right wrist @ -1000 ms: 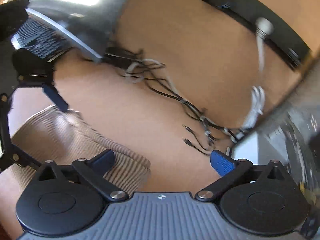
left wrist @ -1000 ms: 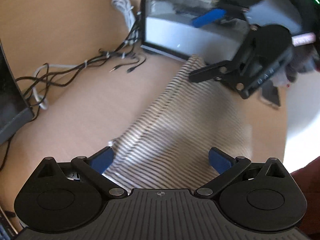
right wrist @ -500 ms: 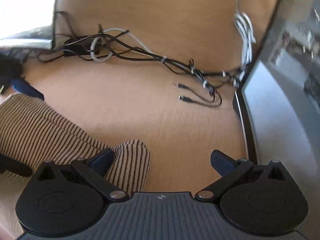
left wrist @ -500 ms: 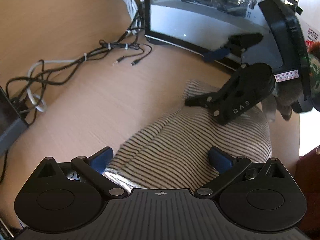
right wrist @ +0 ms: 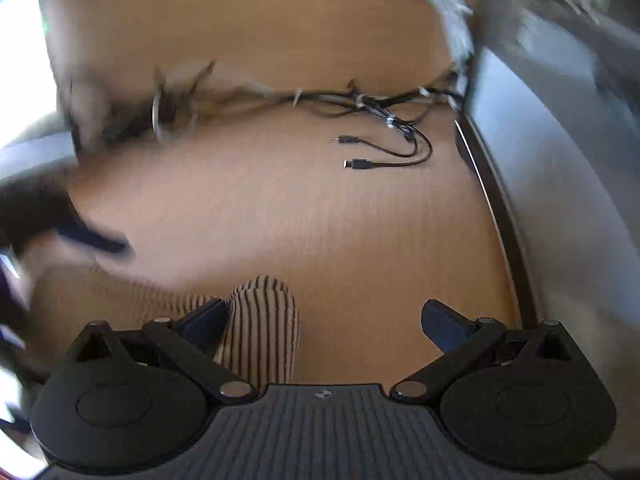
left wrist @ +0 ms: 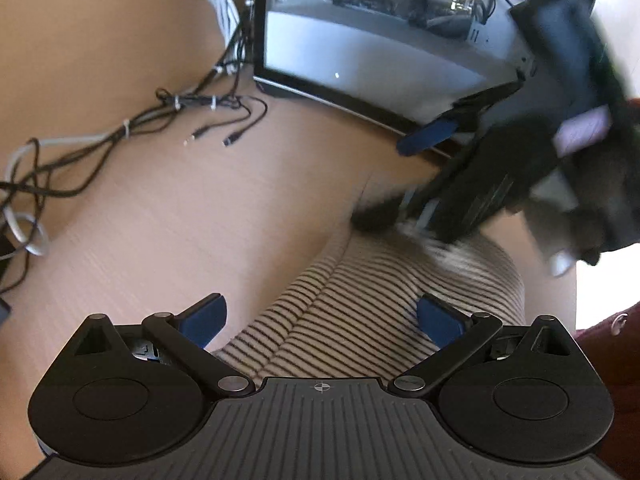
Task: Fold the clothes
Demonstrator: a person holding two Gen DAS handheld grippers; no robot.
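Note:
A beige garment with thin dark stripes (left wrist: 384, 300) lies folded on the wooden desk (left wrist: 224, 216). My left gripper (left wrist: 322, 316) is open and hovers over its near-left part, blue fingers wide apart. In the left wrist view my right gripper (left wrist: 404, 184) comes in blurred from the upper right, one blue fingertip (left wrist: 428, 136) raised, the other down at the garment's far edge. In the right wrist view my right gripper (right wrist: 322, 320) is open, with a rounded fold of the striped garment (right wrist: 264, 320) beside its left finger. The left gripper shows there as a dark blur (right wrist: 60, 224).
A glass-sided computer case (left wrist: 380, 40) stands at the back right. A tangle of black and white cables (left wrist: 132, 128) runs along the back of the desk, loose plugs (right wrist: 356, 164) lying on the wood. A dark red sleeve (left wrist: 612, 332) shows at the right edge.
The right gripper has swung quickly and blurs at the garment's far edge. The left gripper has moved slightly closer over the garment. Both stay open; the garment keeps its folded shape.

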